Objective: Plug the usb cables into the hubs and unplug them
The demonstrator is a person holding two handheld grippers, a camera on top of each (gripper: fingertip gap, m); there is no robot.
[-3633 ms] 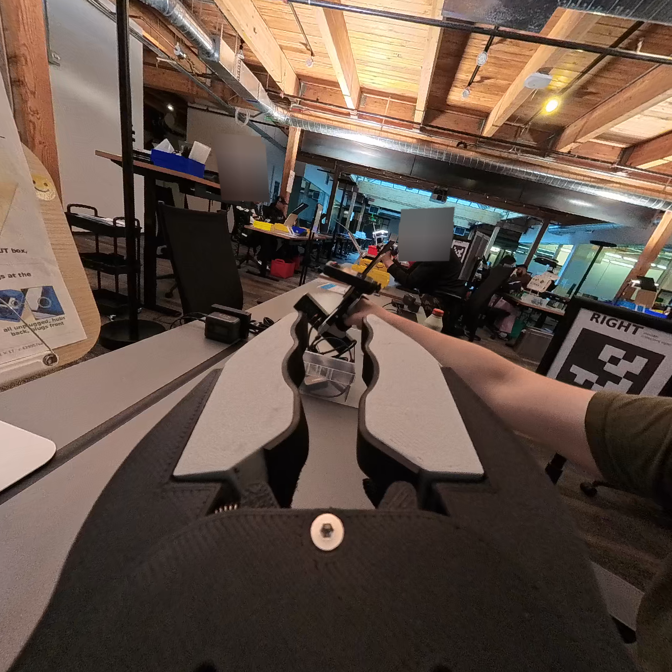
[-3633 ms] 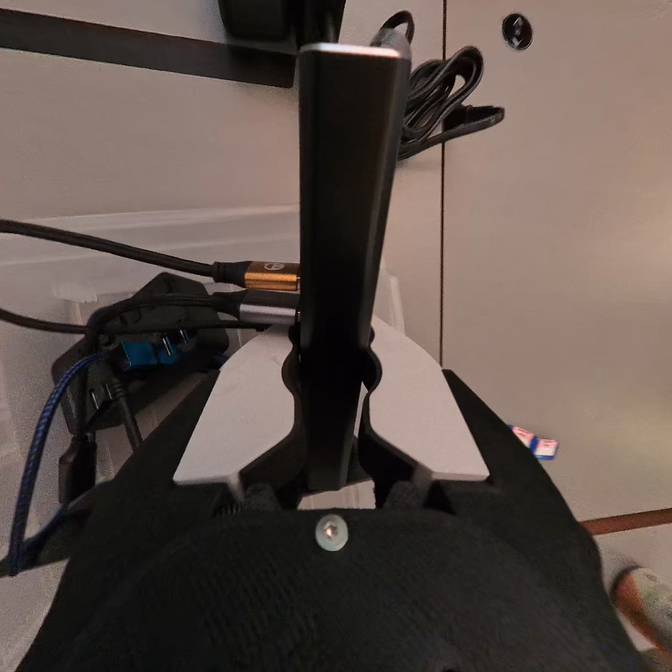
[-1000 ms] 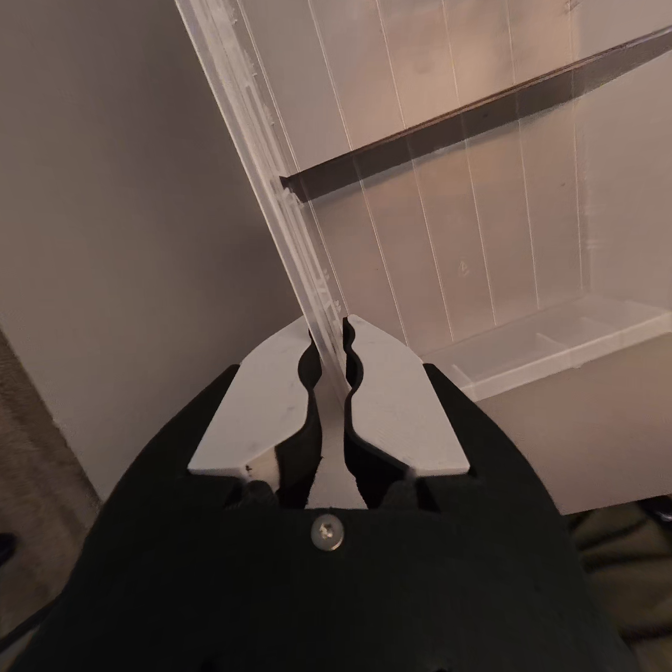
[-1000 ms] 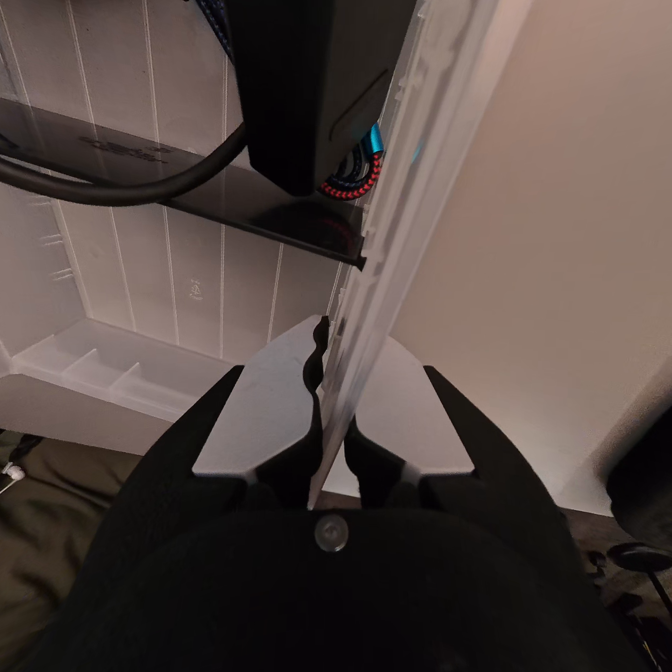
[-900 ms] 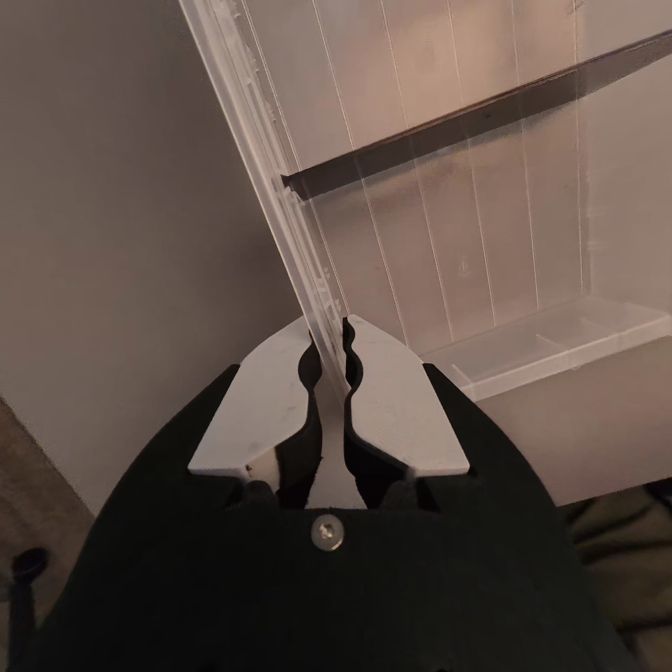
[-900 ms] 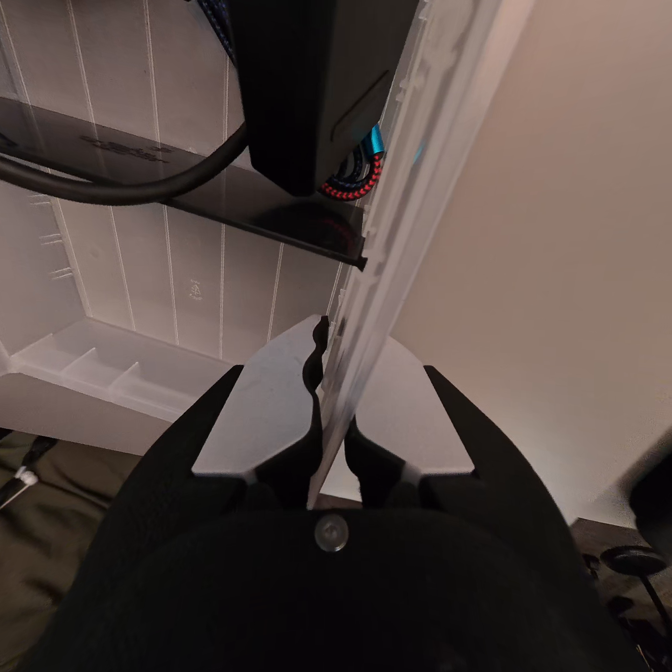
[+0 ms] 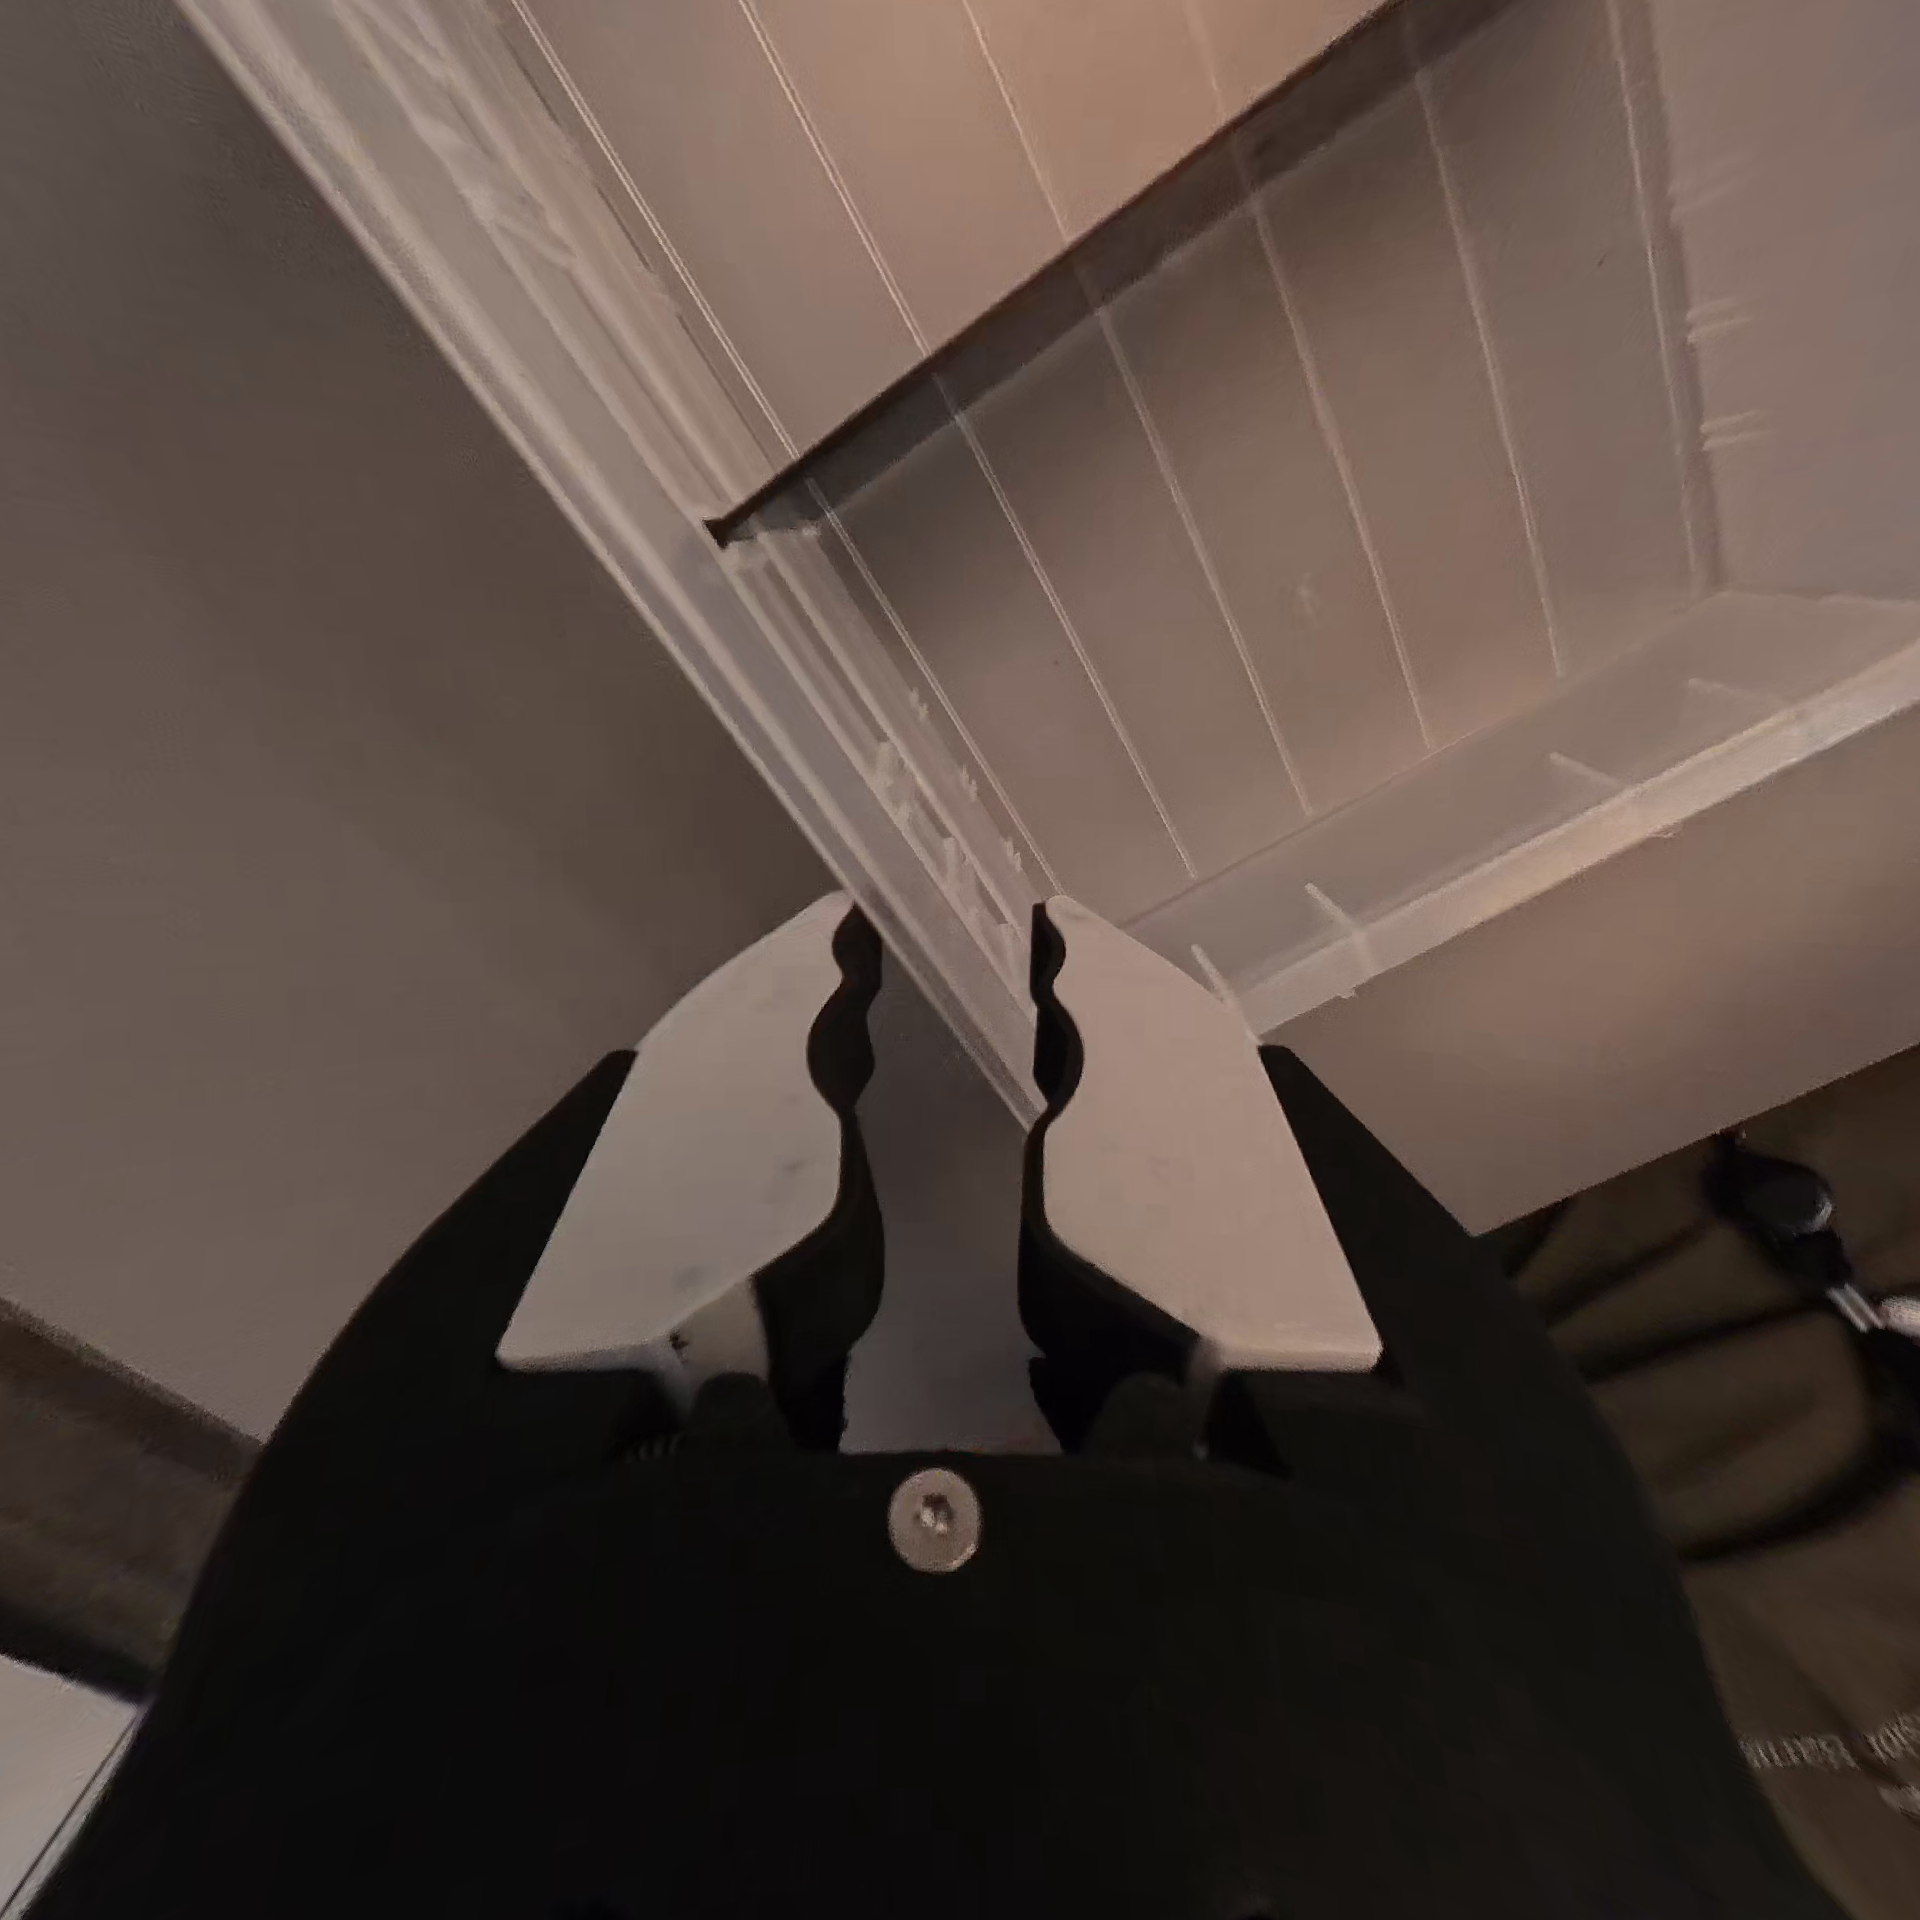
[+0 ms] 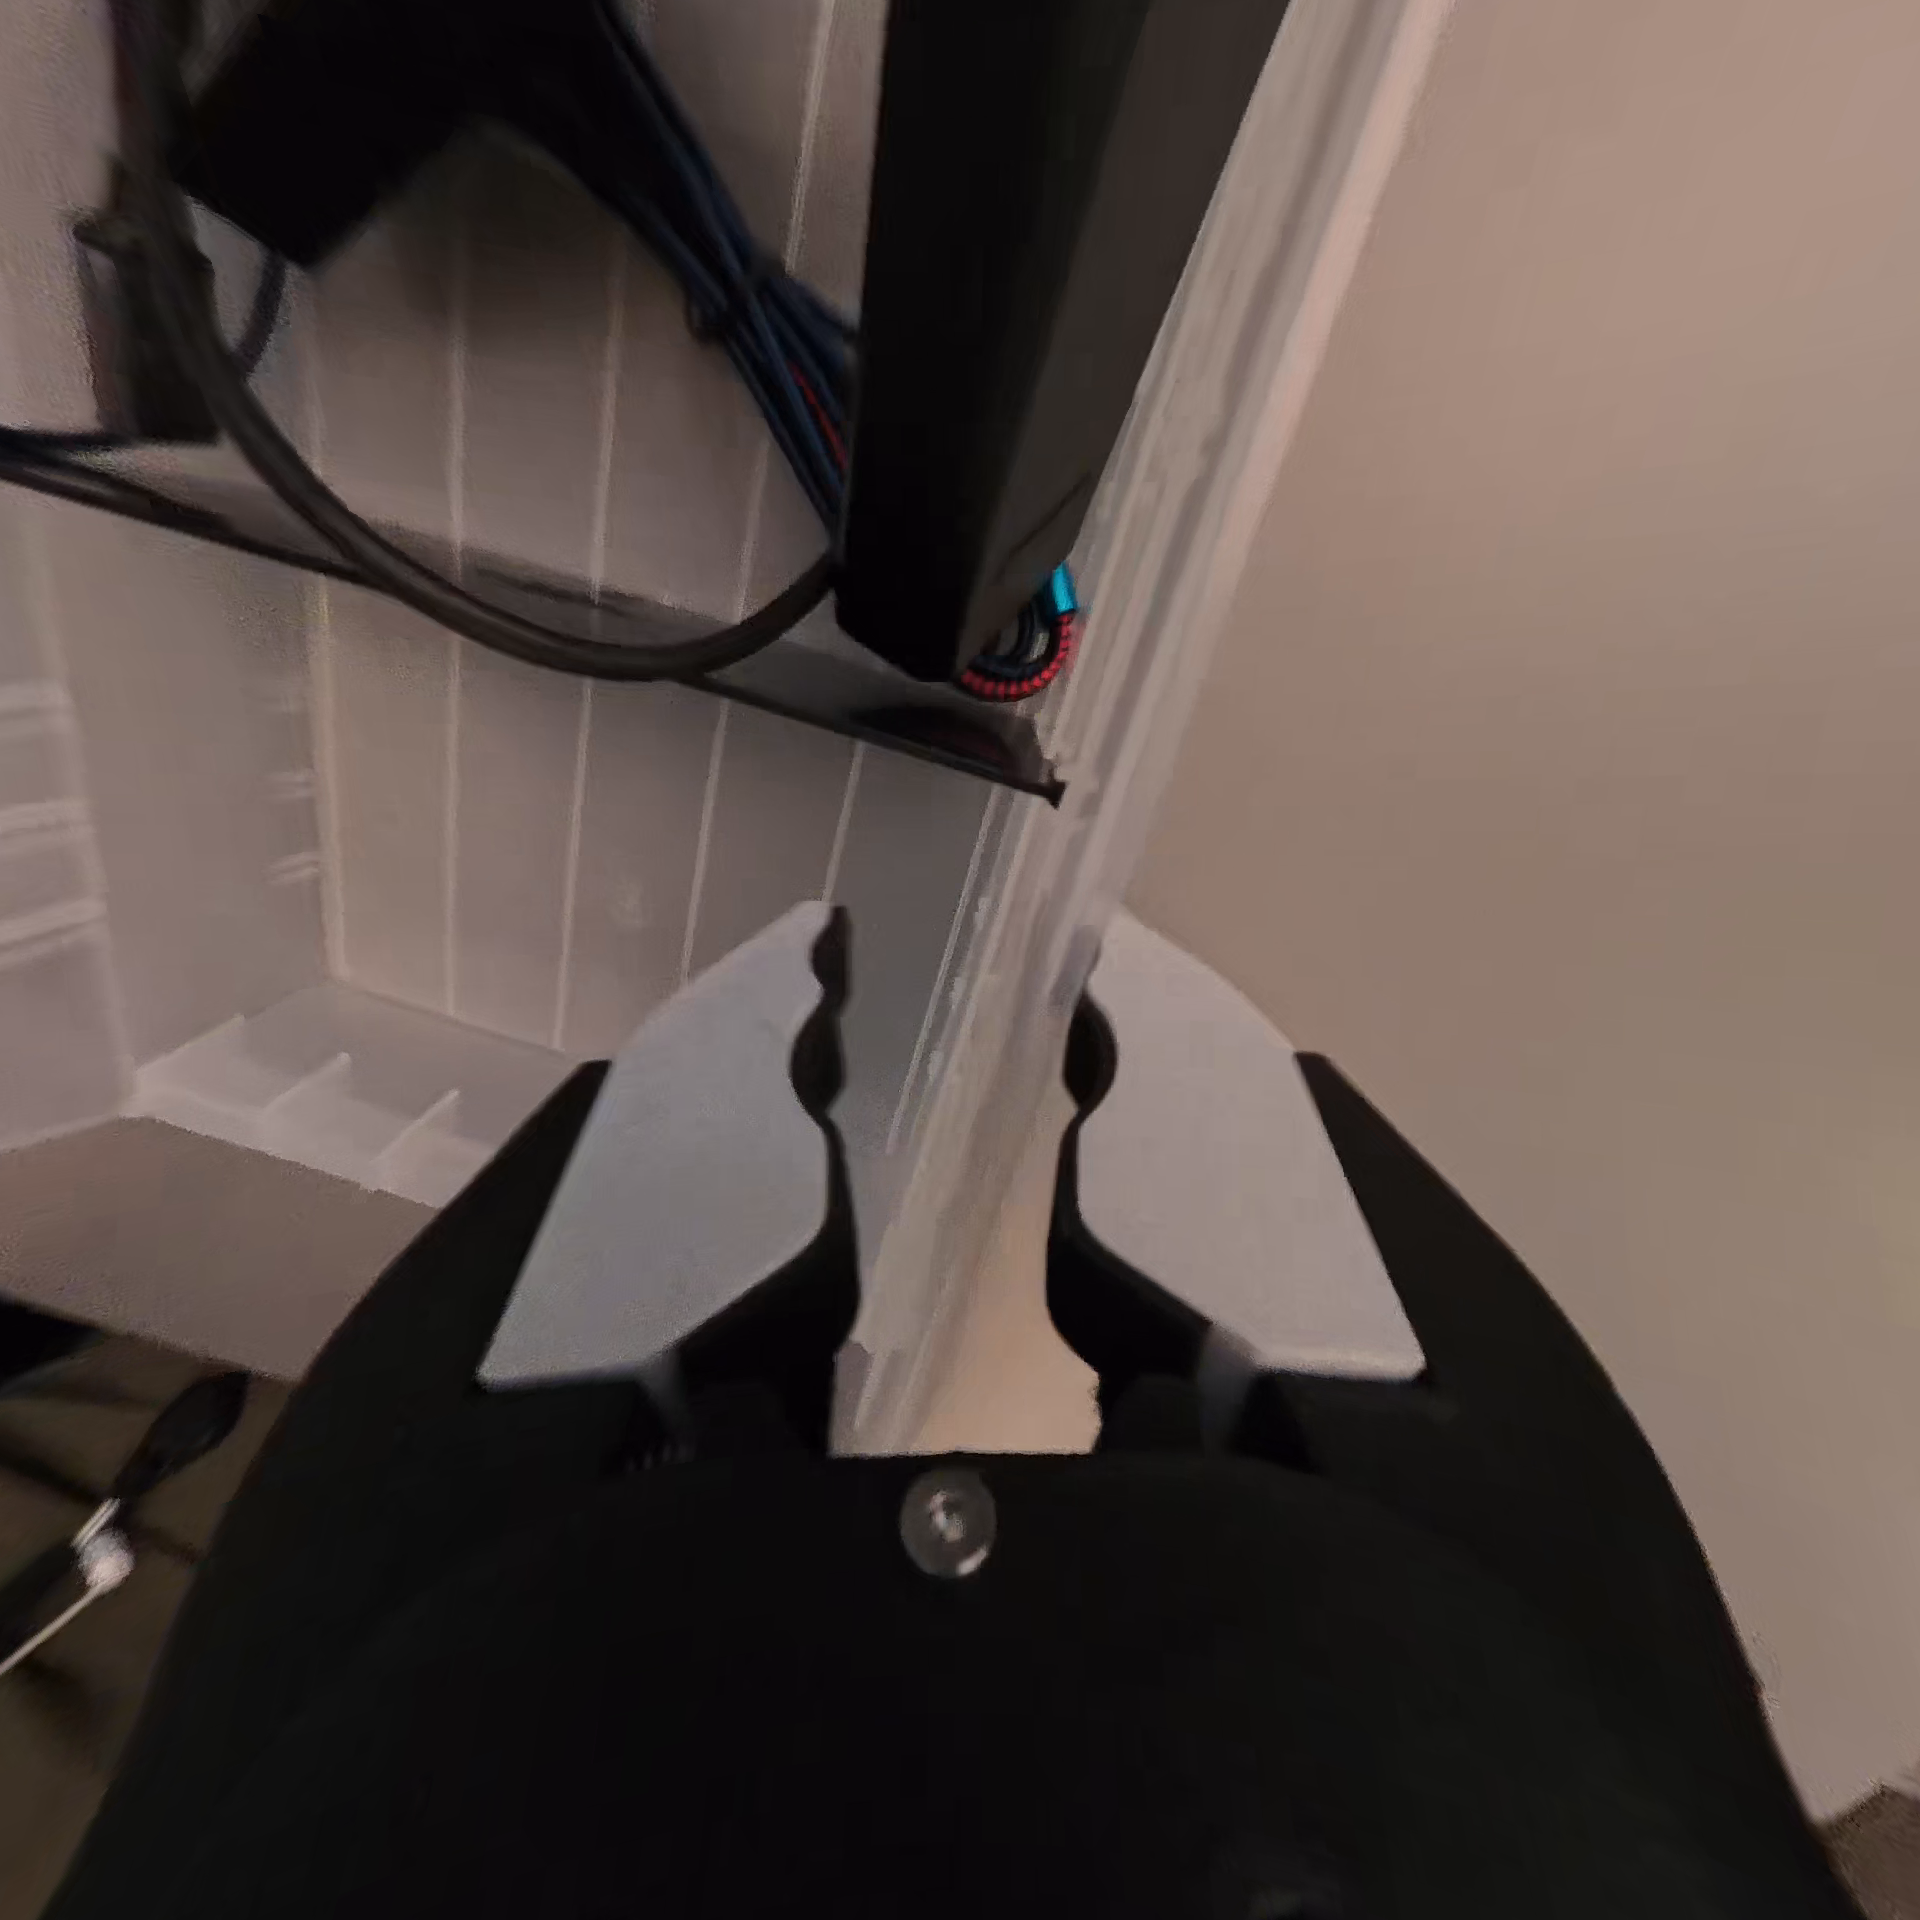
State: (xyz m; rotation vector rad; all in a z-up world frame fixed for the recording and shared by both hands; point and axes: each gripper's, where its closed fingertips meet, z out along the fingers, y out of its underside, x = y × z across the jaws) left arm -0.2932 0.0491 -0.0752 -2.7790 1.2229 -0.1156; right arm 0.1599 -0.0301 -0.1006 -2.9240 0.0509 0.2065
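The black hub [image 8: 987, 312] lies inside the clear plastic bin [image 8: 582, 831], against its right wall, with a red-and-blue braided cable [image 8: 1023, 665] curled beneath its near end and black cables [image 8: 436, 582] trailing to its left. Your right gripper [image 8: 961, 977] straddles that wall, jaws spread, with a gap on the left side. Your left gripper [image 7: 945, 966] straddles the bin's opposite wall [image 7: 831, 675], jaws likewise parted. The bin sits on a pale table [image 7: 312, 675].
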